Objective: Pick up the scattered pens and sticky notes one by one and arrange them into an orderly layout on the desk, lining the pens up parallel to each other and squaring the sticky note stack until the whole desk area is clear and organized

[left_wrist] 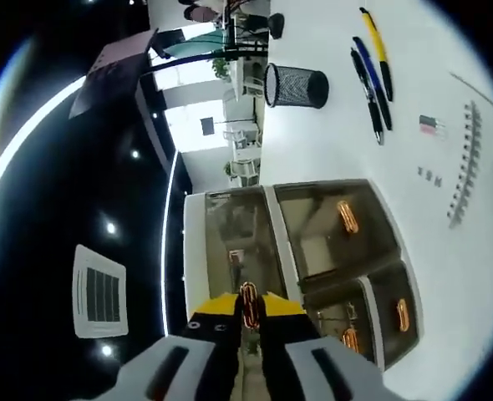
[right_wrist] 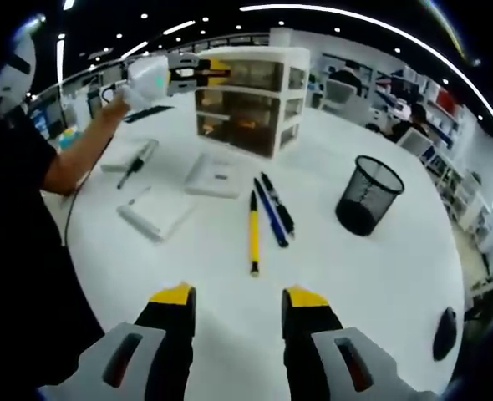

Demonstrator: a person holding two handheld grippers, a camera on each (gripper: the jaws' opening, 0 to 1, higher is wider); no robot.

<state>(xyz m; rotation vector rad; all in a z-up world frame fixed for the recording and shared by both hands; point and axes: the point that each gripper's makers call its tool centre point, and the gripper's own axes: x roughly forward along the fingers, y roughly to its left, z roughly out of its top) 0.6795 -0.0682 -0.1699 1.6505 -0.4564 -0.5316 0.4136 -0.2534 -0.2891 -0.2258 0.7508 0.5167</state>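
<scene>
Three pens lie side by side on the white desk: a yellow pen (right_wrist: 252, 232), a blue pen (right_wrist: 270, 213) and a black pen (right_wrist: 277, 203). They also show in the left gripper view as yellow (left_wrist: 375, 46), blue (left_wrist: 372, 75) and black (left_wrist: 368, 96). My right gripper (right_wrist: 240, 305) hovers open over the desk just short of the yellow pen's tip, with nothing between its jaws. My left gripper (left_wrist: 248, 307) is shut on a copper paper clip (left_wrist: 248, 301), held up against the top of a clear drawer unit (left_wrist: 330, 251). A person's hand holds that gripper (right_wrist: 220, 73).
A black mesh cup (right_wrist: 368, 195) stands right of the pens. A white pad (right_wrist: 217, 176) and a second white pad (right_wrist: 155, 217) lie left of them, with a notebook (right_wrist: 134, 159) beyond. The drawer unit (right_wrist: 251, 98) holds more clips. A black mouse (right_wrist: 444, 332) sits near the right edge.
</scene>
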